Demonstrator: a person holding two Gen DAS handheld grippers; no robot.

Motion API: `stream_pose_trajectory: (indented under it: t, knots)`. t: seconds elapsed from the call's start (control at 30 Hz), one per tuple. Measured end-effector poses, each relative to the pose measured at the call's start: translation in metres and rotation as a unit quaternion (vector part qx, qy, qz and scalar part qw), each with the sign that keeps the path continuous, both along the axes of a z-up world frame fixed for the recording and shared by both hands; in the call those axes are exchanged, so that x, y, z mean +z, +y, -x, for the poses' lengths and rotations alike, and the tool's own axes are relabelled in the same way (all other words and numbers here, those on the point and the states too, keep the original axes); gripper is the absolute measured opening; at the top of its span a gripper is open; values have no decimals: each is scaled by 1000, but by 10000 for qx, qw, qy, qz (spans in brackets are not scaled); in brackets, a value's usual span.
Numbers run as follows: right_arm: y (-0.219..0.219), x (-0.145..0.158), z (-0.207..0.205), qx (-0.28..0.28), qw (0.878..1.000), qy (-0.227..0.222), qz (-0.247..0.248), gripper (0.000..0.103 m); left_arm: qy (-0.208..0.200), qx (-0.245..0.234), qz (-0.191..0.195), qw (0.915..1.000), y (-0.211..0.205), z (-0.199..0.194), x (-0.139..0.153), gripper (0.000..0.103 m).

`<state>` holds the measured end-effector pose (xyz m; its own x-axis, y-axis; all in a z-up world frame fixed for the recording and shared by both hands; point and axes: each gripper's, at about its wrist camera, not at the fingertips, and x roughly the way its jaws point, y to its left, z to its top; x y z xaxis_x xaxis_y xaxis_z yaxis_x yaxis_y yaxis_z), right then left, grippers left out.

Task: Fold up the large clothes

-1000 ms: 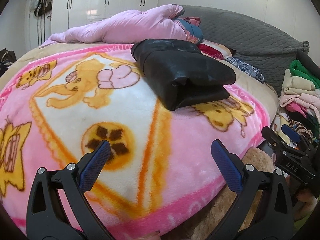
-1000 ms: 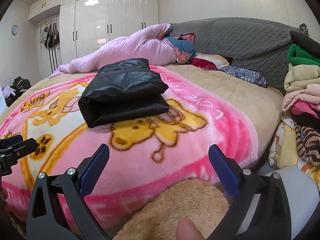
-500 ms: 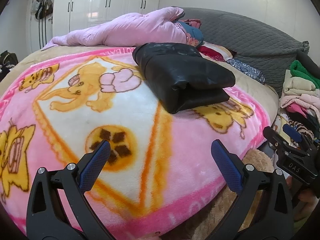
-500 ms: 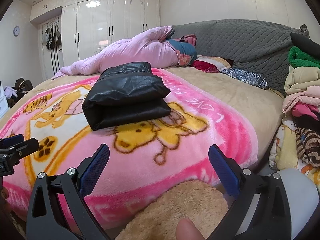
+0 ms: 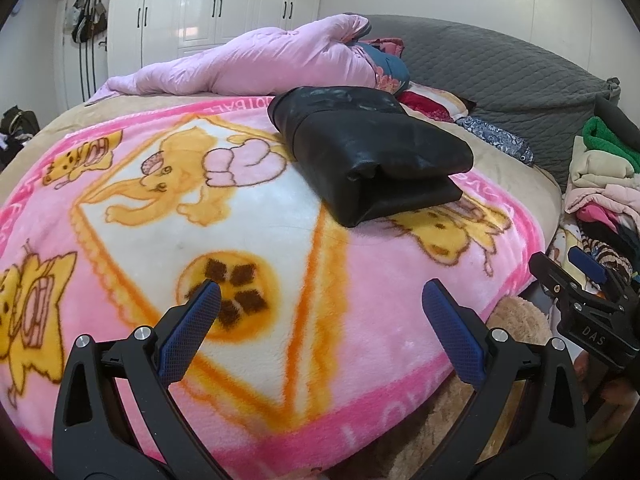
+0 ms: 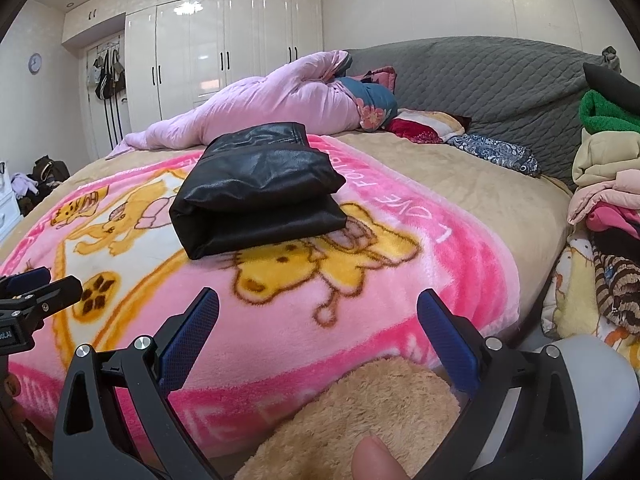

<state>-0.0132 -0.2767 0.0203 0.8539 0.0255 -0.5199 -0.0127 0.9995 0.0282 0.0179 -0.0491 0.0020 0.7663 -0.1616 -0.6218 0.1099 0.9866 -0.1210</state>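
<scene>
One black garment (image 5: pixel 372 152), folded into a thick block, lies on the pink cartoon blanket (image 5: pixel 248 240) spread over the bed (image 6: pixel 460 184). One pink quilt (image 6: pixel 272 104) is heaped behind it near the grey headboard (image 6: pixel 500 80). One stack of folded clothes (image 6: pixel 608 184) stands at the bed's right side. Two grippers in view. Left gripper (image 5: pixel 320 300): fingers spread wide, nothing between them, held over the blanket's near edge, well apart from the garment. Right gripper (image 6: pixel 318 308): fingers likewise spread wide, empty, above the blanket edge and a tan plush fabric (image 6: pixel 360 412). A fingertip (image 6: pixel 376 460) shows at the bottom of the right wrist view.
</scene>
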Motion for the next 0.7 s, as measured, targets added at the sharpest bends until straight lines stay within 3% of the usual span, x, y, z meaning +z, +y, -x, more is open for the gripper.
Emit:
stream_pose_trajectory:
  t: [0.7]
  knots:
    - [4,1,1,52,10000,-2,11,99,-16,4,-43,10000,3,1,2,95]
